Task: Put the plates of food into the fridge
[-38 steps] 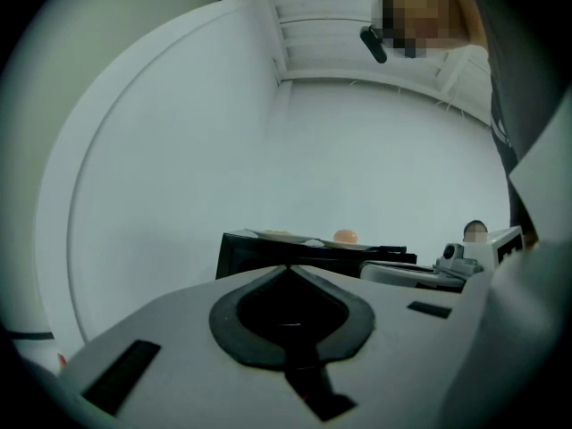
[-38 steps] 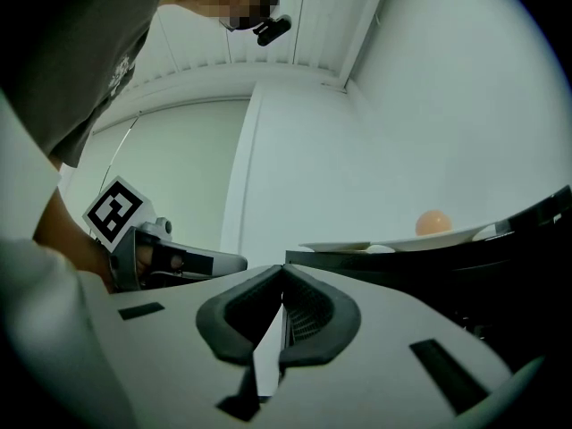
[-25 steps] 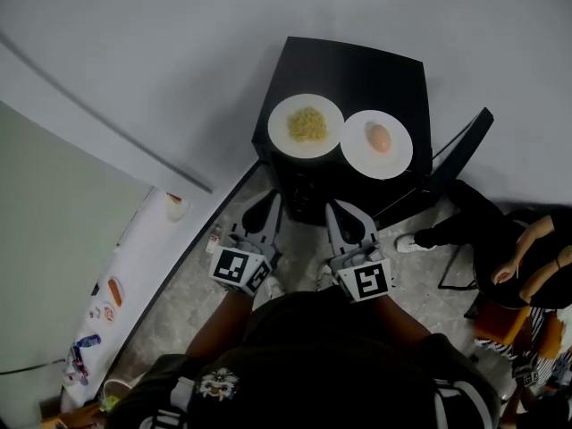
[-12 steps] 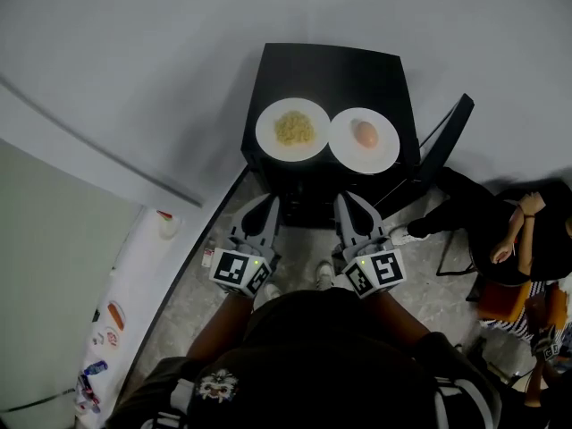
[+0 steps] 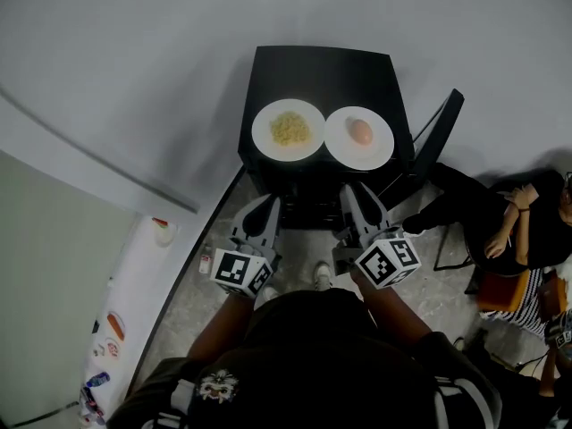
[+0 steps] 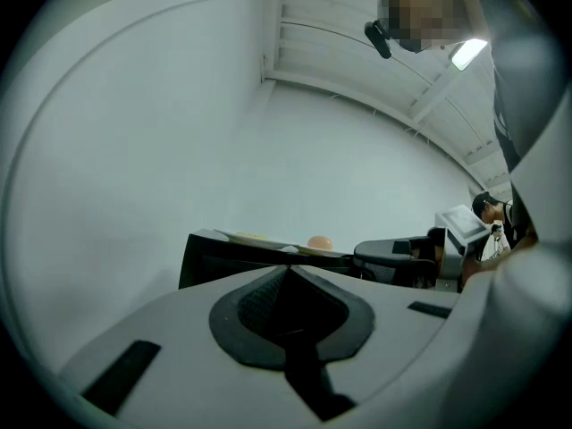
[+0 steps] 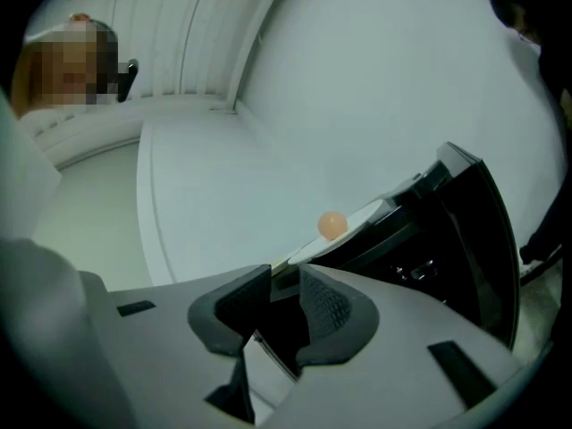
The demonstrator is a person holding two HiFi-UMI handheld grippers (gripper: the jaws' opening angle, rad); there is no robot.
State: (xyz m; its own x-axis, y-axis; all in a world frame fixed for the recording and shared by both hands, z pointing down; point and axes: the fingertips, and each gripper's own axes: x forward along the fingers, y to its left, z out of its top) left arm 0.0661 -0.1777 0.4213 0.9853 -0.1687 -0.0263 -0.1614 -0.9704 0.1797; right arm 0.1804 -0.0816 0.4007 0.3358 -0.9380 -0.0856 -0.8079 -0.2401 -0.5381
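Two white plates stand side by side on a small black table (image 5: pixel 322 70). The left plate (image 5: pixel 288 130) holds yellow noodles; the right plate (image 5: pixel 359 138) holds a round peach-coloured piece of food (image 5: pixel 361 132). Both grippers hover below the table's near edge, short of the plates. My left gripper (image 5: pixel 266 204) is shut and empty; its view shows the plates edge-on (image 6: pixel 259 238). My right gripper (image 5: pixel 356 193) has its jaws opening with nothing between them (image 7: pixel 284 286), and the round food (image 7: pixel 332 224) lies ahead of it.
A white fridge front with stickers (image 5: pixel 112 329) runs along the left. A black chair (image 5: pixel 440 146) stands against the table's right side, and a seated person (image 5: pixel 514 226) is further right. A pale wall rises behind the table.
My right gripper has moved forward toward the table and its jaws have parted. The left gripper has stayed in place, shut.
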